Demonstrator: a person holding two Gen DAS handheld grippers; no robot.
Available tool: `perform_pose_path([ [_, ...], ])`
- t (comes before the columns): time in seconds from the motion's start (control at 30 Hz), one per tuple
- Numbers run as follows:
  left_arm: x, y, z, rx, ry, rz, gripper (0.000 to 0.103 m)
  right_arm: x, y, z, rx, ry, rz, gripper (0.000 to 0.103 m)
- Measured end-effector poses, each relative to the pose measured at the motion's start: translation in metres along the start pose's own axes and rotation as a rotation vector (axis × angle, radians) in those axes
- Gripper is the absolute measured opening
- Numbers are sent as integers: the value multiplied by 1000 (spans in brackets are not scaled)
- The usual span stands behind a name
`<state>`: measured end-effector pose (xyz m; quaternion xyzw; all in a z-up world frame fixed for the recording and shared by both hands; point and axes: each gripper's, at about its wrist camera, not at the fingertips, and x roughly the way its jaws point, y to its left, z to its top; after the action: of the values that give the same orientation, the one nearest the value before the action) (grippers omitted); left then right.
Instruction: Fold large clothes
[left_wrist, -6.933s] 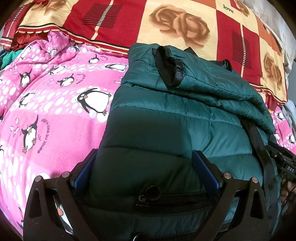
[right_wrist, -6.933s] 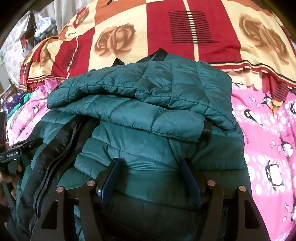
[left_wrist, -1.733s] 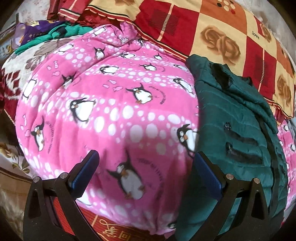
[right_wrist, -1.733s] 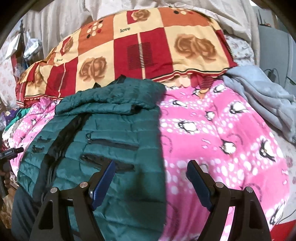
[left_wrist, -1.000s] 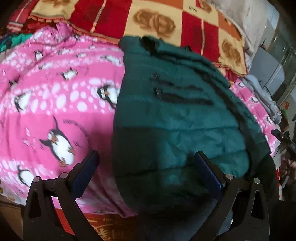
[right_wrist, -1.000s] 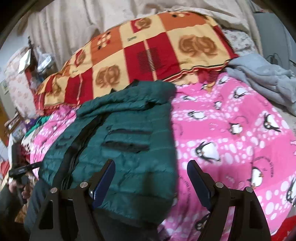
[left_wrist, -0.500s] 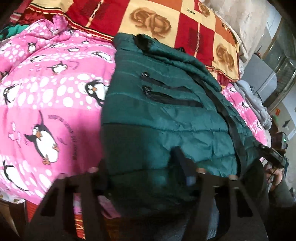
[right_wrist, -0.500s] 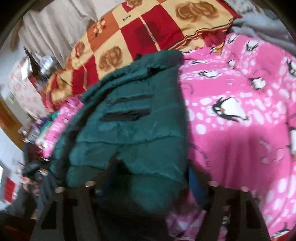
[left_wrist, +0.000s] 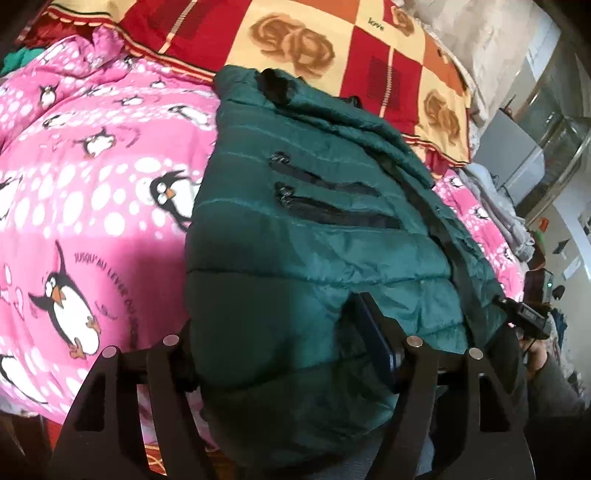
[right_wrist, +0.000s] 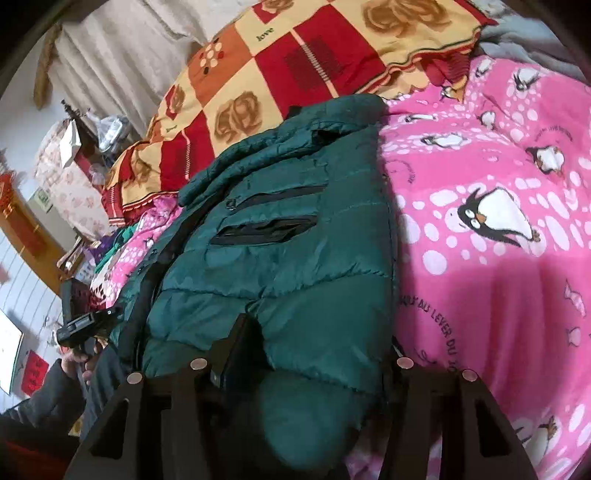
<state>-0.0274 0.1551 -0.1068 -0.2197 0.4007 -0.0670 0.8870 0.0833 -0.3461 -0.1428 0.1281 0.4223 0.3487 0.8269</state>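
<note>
A dark green quilted puffer jacket (left_wrist: 325, 229) lies lengthwise on a pink penguin-print blanket (left_wrist: 92, 192), sleeves folded across its top, black zip pockets showing. It also shows in the right wrist view (right_wrist: 295, 258). My left gripper (left_wrist: 273, 343) is shut on the jacket's near hem at its left corner; the fabric bulges between the fingers. My right gripper (right_wrist: 314, 354) is shut on the near hem at its right corner, its right finger hidden under the fabric. The other gripper shows at each view's edge (left_wrist: 524, 317) (right_wrist: 88, 325).
A red, orange and cream rose-patterned blanket (left_wrist: 332, 48) lies behind the jacket. Grey clothes (left_wrist: 495, 199) sit at the bed's right side. The pink blanket (right_wrist: 498, 221) spreads on both sides of the jacket. Furniture and clutter (right_wrist: 74, 147) stand off the bed's left.
Both grippers moved in from the blanket onto the jacket's near hem and closed on it. Their jaws were wide open one second ago.
</note>
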Motion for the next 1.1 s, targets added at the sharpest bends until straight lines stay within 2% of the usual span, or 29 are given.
perform_pose_path([
  [0.03,-4,-1,1,4,-15,-10,63,0,-1,1,2,5,3,52],
  [0.07,-6,-1,1,7,-25,-11,51,0,-1,2,3,10,5,52],
  [0.13,-8,1,3,4,-33,-12,43,0,-2,2,6,16,8,53],
  [0.17,-9,2,3,4,-36,-3,33,0,-2,2,5,16,7,53],
  [0.27,-10,4,4,-2,-42,-4,32,-2,3,3,-19,19,-11,52],
  [0.3,-10,4,5,-1,-42,-1,32,-5,8,4,-34,12,-20,49],
  [0.43,-2,12,7,-51,-36,-20,32,-14,23,5,-93,-50,25,47],
  [0.57,6,14,8,-103,-37,-26,32,8,13,5,-53,41,1,46],
  [0.83,4,17,5,-130,-43,-29,32,11,9,8,-1,75,13,47],
  [0.97,1,7,7,-102,-22,38,32,4,28,7,-104,35,-54,41],
  [1.1,2,-22,3,18,-22,220,33,-8,37,7,-132,-34,-57,27],
])
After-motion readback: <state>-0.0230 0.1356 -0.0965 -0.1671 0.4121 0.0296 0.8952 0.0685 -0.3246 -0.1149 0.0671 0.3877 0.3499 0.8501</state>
